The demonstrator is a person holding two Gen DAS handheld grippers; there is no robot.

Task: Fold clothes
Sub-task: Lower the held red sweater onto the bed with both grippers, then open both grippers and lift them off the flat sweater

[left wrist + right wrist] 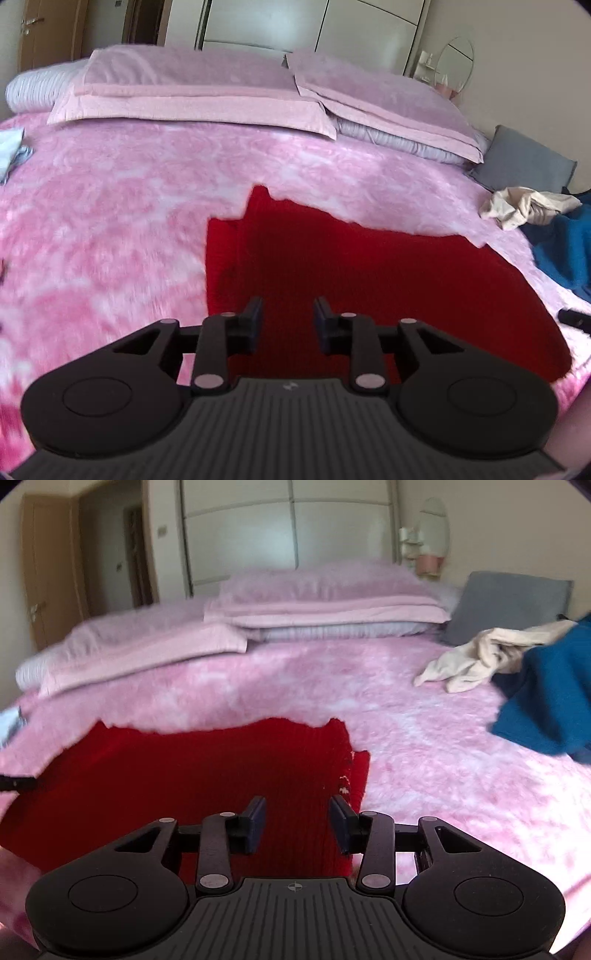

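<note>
Red sweater lies flat on the bed — left tool and right tool gape empty.

The sweater was red, the fluffy blanket was pink with white patches, and the pillows were pale pink.

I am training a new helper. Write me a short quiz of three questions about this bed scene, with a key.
1. True or false: the left gripper is shut on the red garment.
2. Which garment lies beside the blue garment? A) beige garment B) green towel C) black jacket
3. Fill in: the red garment lies on the ___ blanket.

Key:
1. False; both the left gripper and the right gripper are open with nothing between the fingers.
2. A
3. pink
</note>
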